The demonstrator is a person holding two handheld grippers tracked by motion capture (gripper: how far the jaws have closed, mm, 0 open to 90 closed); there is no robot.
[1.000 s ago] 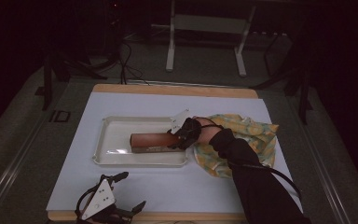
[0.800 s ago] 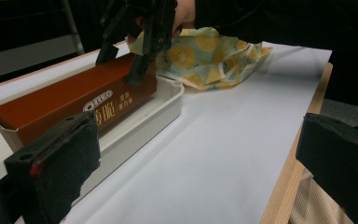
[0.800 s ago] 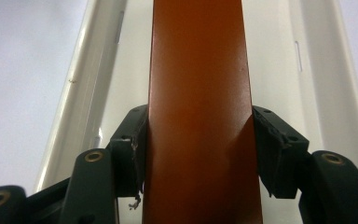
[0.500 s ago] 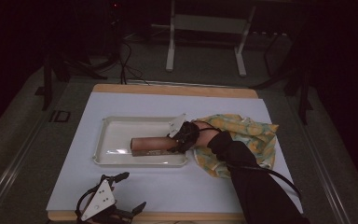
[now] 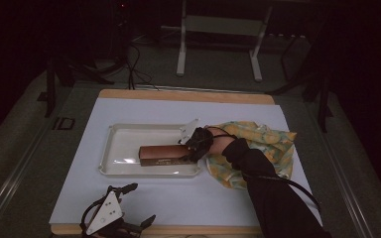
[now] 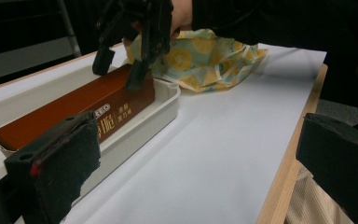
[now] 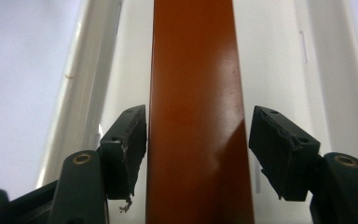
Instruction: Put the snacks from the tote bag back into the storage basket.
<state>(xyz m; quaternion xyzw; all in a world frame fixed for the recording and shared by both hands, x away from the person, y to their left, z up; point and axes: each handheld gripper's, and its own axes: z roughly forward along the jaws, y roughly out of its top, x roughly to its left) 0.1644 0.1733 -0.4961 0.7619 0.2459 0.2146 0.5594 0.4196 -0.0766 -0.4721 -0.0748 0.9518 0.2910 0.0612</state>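
two grippers are in play. the right gripper [image 5: 191,148] reaches in at the right end of a long brown box [image 5: 162,154] that lies flat in a shallow white tray [image 5: 110,148] on the surface. from the high view it is hard to tell whether that gripper has hold of the box; the right gripper view settles it: the jaws stand apart, one on each side of the brown box [image 7: 196,112], with a sliver of space at the left pad and a wider gap at the right one, so nothing is clamped.

the left gripper [image 5: 116,220] rests at the near edge of the surface, well apart from the tray, its jaws wide apart and empty. its own view looks low across the white sheet [image 6: 214,154] and shows white lettering on the box's side, which the high view blurs.

beside the tray's right end lies a crumpled yellow patterned cloth [image 5: 265,146], under the person's dark sleeve [image 5: 268,193]. the sheet covers a wooden board [image 5: 186,95]. beyond it the room is dark, with cables [image 5: 136,69] and a pale metal stand [image 5: 218,44] on the floor.
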